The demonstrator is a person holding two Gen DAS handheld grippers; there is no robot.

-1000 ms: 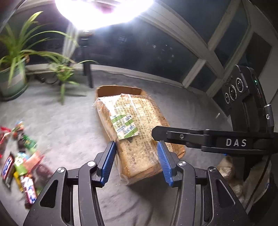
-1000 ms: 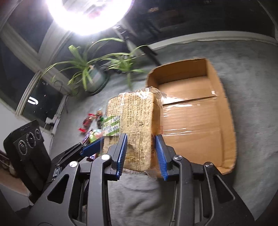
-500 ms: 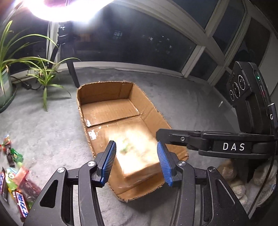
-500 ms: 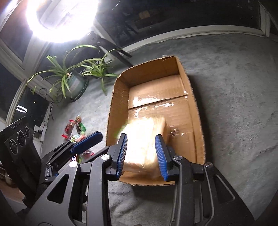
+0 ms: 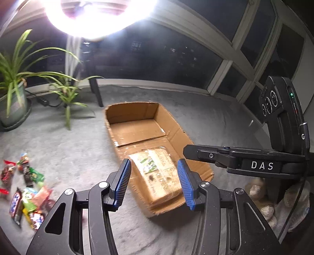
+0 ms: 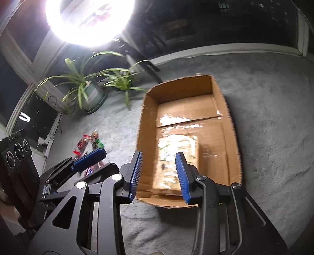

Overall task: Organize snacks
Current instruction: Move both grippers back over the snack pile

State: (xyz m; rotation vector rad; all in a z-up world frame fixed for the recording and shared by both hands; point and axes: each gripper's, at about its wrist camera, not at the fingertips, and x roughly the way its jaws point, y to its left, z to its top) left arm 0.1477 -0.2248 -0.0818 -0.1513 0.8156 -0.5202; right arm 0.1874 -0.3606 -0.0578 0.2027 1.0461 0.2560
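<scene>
A grey, short-piled carpet [image 5: 64,153] covers the floor, and dark night windows with pale frames [image 5: 221,70] curve across the top of both views beneath a glaring ring light [image 5: 100,15]. Potted plants with long green blades [image 5: 13,78] stand at the left edge of the left wrist view, and appear again in the upper left of the right wrist view. An open cardboard box [image 5: 137,115], brown and shallow with taped glossy floor flaps, sits on the carpet in the middle of each frame. The bread package [image 5: 157,174], a tan rectangular loaf in clear crinkled plastic with a green-and-white label, lies flat on the box floor at the end lower in the frame, touching no finger. In the left wrist view it shows in the gap between the left gripper [image 5: 154,183] fingers, whose ribbed blue pads stand wide apart and hold nothing. In the right wrist view the package [image 6: 174,149] is blurred and washed out by glare, again framed between the spread, bare blue pads of the right gripper [image 6: 159,176]. A scatter of small colourful snack wrappers [image 5: 25,192] lies on the carpet at lower left of the left wrist view, well apart from the box.
</scene>
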